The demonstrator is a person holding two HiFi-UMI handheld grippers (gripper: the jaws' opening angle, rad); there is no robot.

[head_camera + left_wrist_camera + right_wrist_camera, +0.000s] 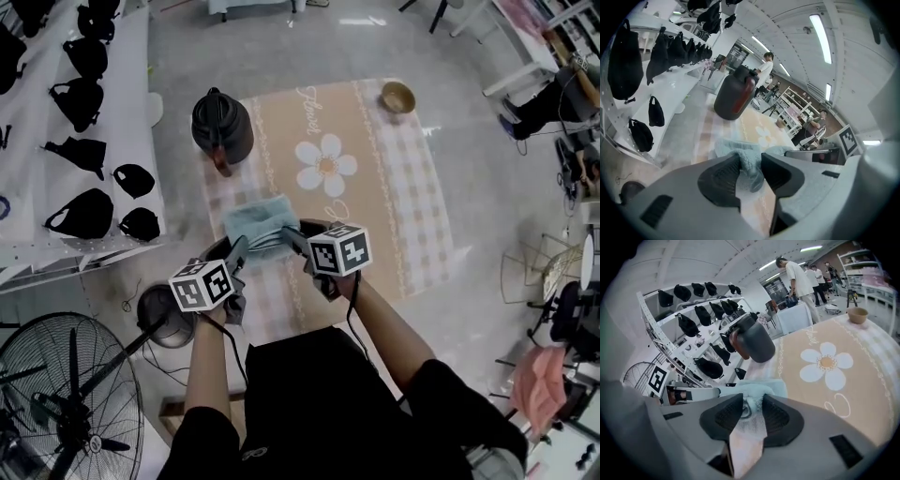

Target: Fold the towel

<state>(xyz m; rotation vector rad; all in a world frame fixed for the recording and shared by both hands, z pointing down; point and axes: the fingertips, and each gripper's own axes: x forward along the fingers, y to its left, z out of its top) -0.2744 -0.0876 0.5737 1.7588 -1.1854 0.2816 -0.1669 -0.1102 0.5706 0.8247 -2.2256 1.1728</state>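
A light blue towel (261, 223) lies folded on the flowered tablecloth (394, 187), just beyond both grippers. My left gripper (239, 251) is at the towel's near left edge. In the left gripper view the jaws (751, 161) stand apart, with a thick fold of towel (743, 157) loose between the pads. My right gripper (295, 239) is at the near right edge. In the right gripper view a bunched towel edge (757, 390) sits between the tips of the parted jaws (752, 405), and bare cloth shows in the gap below it.
A dark jug (222, 122) stands on the cloth beyond the towel, to the left. A small wooden bowl (397, 97) sits at the far right. A white rack with black bags (84, 141) runs along the left. A floor fan (66, 394) stands at lower left.
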